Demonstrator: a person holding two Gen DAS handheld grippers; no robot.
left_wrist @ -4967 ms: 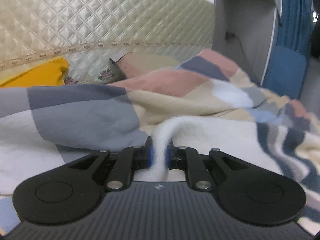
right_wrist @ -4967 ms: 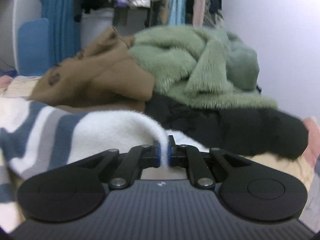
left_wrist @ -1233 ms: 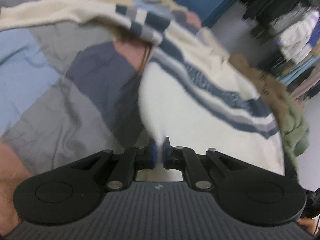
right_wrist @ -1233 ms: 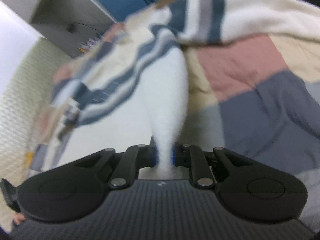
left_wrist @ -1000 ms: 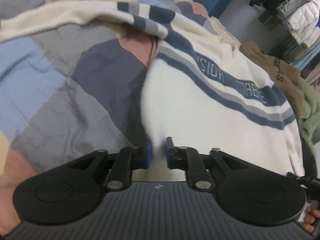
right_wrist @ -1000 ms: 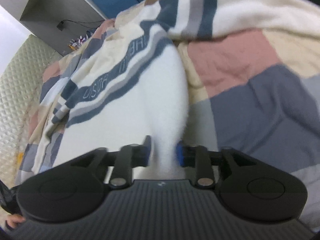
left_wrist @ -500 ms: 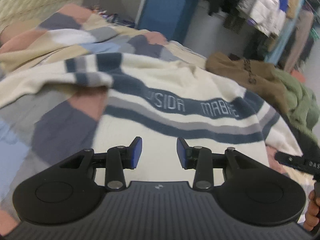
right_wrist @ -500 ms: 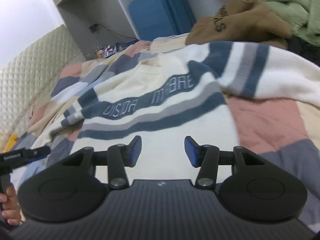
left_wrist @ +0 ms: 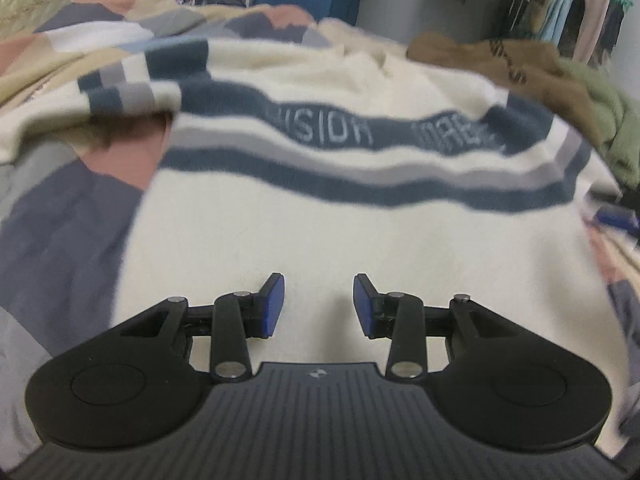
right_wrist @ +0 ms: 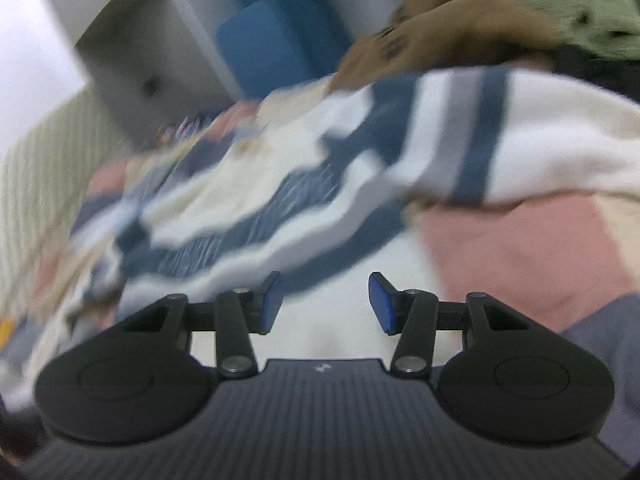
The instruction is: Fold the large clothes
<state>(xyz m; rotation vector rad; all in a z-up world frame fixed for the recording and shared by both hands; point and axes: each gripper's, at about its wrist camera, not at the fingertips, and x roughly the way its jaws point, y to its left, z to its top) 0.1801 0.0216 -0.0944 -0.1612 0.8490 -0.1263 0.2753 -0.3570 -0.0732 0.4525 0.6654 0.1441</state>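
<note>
While my left gripper (left_wrist: 319, 305) hovers with fingers apart over the lower body of the sweater (left_wrist: 340, 224), its stripes run crosswise ahead; my right gripper (right_wrist: 324, 302), also spread and empty, sits nearer the right sleeve (right_wrist: 520, 148).
</note>
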